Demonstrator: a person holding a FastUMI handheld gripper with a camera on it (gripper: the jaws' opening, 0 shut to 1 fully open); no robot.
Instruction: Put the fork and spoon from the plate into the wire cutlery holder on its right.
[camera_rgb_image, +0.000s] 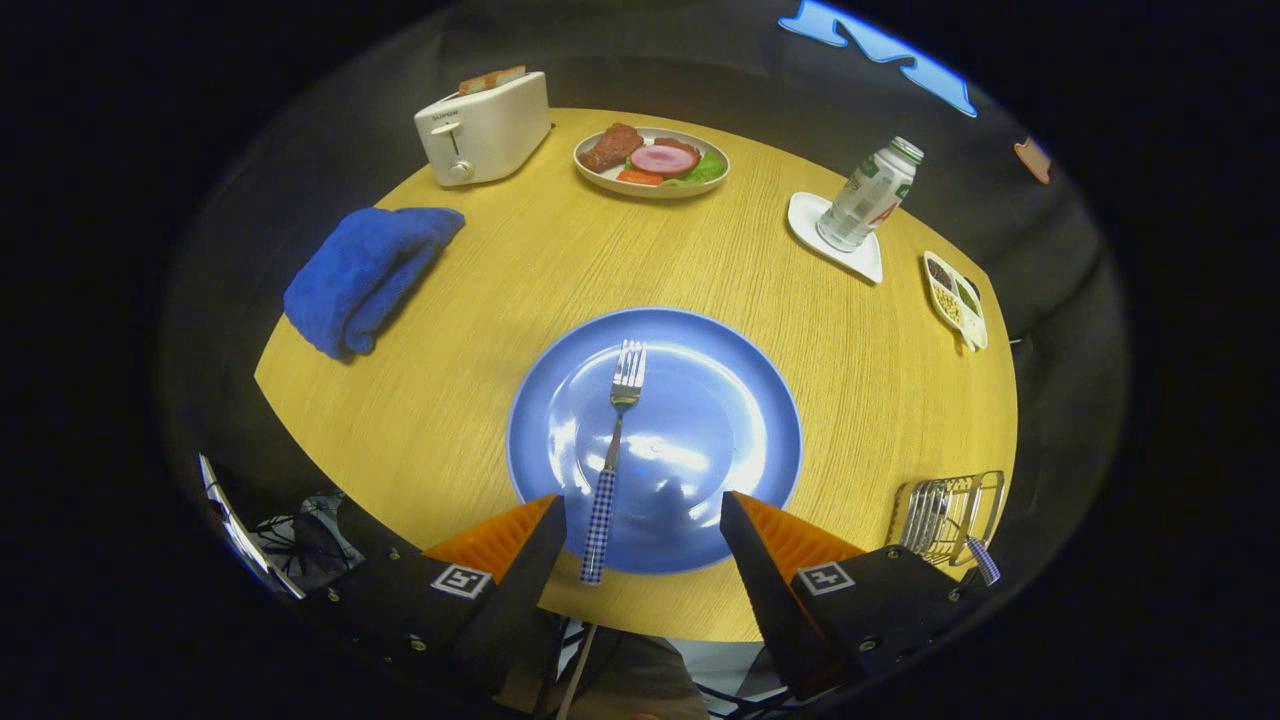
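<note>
A fork (612, 460) with a blue checked handle lies on the blue plate (740, 400), tines pointing away from me, its handle end hanging over the plate's near rim. My gripper (640, 510) hovers open over the near part of the plate; the fork's handle lies between the fingers, close to the left finger (510, 535) and apart from the right one. To the plate's right stands the wire cutlery holder (950, 512), with a blue checked handle (983, 560) sticking out of it toward me.
A folded blue towel (365, 275) lies left of the plate. At the back stand a white toaster (485, 128), a dish of food (652, 160), a bottle (868, 196) on a white coaster, and a small divided dish (957, 298) at the right table edge.
</note>
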